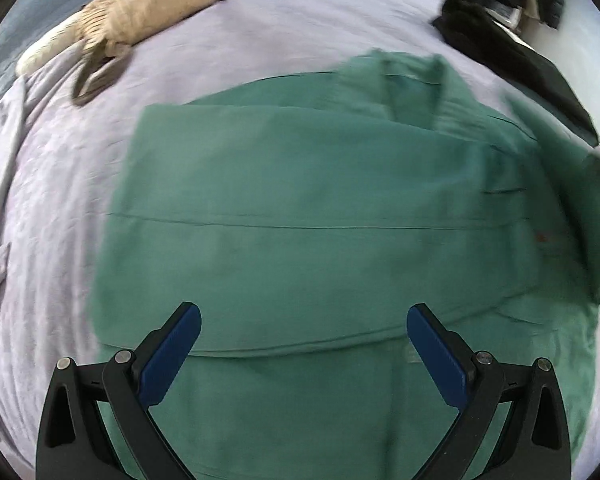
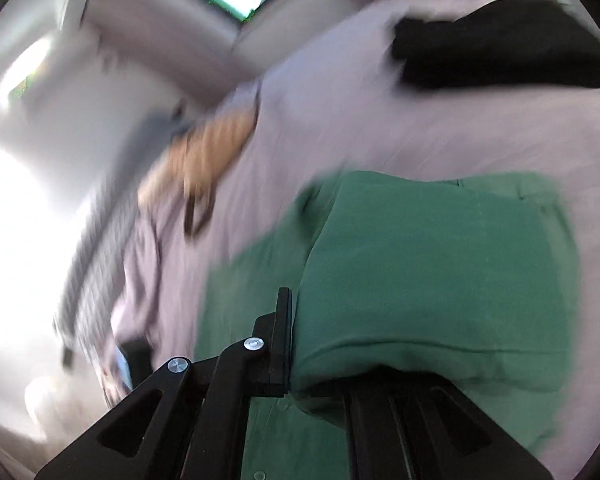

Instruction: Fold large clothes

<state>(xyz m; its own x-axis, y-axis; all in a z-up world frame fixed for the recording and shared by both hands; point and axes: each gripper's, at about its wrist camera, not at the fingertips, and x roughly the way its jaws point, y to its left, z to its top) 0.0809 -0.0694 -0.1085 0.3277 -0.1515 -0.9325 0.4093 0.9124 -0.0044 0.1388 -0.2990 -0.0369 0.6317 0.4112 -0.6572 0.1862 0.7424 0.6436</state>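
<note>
My green shirt lies spread on the bed, partly folded, collar end toward the far side. My right tool is clenched on a fold of that green cloth, lifted so I can carry the flap across (this view is blurred). My left tool hangs released above the near hem, ready to pin or pinch it
</note>
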